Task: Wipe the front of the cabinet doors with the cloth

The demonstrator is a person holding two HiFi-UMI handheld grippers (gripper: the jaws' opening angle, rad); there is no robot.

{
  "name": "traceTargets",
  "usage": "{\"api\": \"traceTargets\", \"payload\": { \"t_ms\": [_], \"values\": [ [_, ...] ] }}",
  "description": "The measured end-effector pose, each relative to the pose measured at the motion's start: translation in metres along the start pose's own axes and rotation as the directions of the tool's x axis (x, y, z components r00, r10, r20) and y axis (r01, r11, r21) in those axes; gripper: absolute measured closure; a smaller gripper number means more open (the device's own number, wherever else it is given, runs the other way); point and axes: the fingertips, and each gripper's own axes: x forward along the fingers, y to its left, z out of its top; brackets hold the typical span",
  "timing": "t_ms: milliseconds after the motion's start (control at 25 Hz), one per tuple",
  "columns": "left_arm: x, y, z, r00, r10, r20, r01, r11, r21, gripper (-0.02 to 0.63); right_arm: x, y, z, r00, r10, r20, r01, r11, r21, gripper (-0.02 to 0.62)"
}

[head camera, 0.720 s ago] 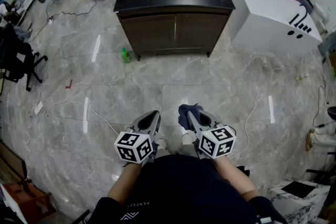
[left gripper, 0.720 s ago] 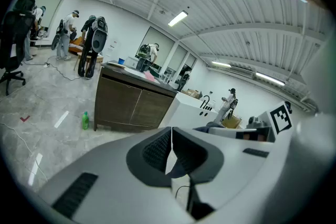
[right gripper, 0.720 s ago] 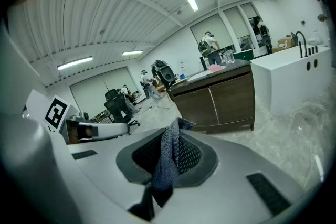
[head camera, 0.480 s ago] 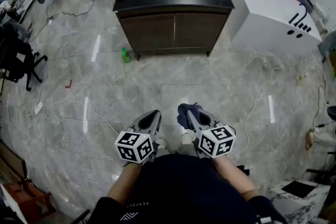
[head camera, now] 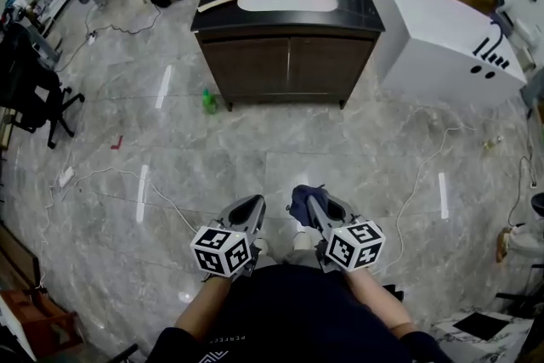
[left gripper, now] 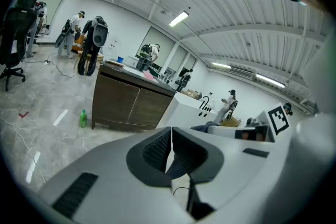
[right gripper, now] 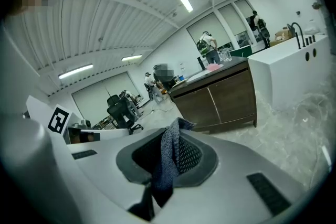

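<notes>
Head view: standing well apart from the dark brown cabinet doors (head camera: 289, 70). Left gripper view: pressing the grey left gripper (left gripper: 171, 134) together on nothing. Right gripper view: pinching the dark-blue knitted cloth (right gripper: 167, 165), likely light and limp, by a bunched fold in the grey right gripper (right gripper: 177, 136).

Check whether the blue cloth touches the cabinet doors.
Apart. Head view: dark blue cloth in right claw, grey marble floor between it and the brown wooden cabinet doors.
</notes>
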Motion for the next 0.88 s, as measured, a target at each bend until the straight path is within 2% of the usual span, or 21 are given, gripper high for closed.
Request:
{"api": "traceTargets", "payload": {
  "t_ms": [240,640,880],
  "values": [
    [0.019,-0.011,0.002,1.000,0.010,0.004,-0.010,1.000,0.015,0.592,0.002,-0.018,0.009,1.000,0.019,-0.021,-0.020,0.999,-0.027,0.545],
    [0.040,-0.013,0.016,0.995,0.096,0.032,-0.096,0.995,0.017,0.592,0.010,-0.041,0.016,0.995,0.075,-0.062,-0.078,0.996,-0.035,0.545],
    [0.043,0.014,0.031,0.990,0.132,0.055,-0.132,0.991,-0.008,0.592,0.035,-0.041,0.025,0.993,0.086,-0.081,-0.090,0.995,-0.046,0.545]
  ]
}}
